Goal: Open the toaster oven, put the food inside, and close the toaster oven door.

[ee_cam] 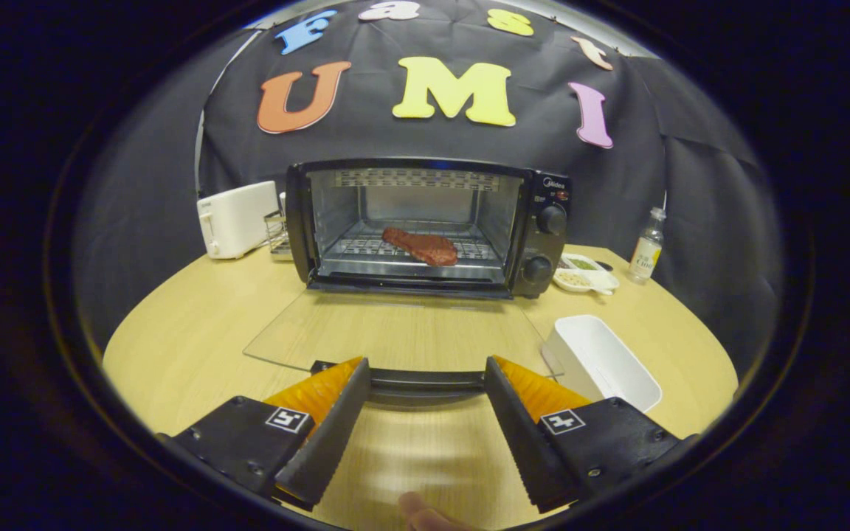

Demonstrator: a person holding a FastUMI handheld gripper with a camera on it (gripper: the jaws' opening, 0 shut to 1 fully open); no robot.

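The black toaster oven (543, 243) stands at the back of the round wooden table with its glass door (403, 332) folded down flat toward me. A reddish piece of meat (422, 246) lies on the wire rack inside the oven. My gripper (426, 369) is open, its orange-and-black fingers (336, 402) spread on either side of the door's dark handle (425, 382). The handle sits just at the fingertips, between them, and neither finger presses on it.
An empty white rectangular tray (606, 361) sits just right of the door. Small dishes of seasoning (584, 271) and a small bottle (647, 247) stand right of the oven. A white toaster (237, 219) and a small rack (277, 232) stand to its left. A fingertip (425, 516) shows below the gripper.
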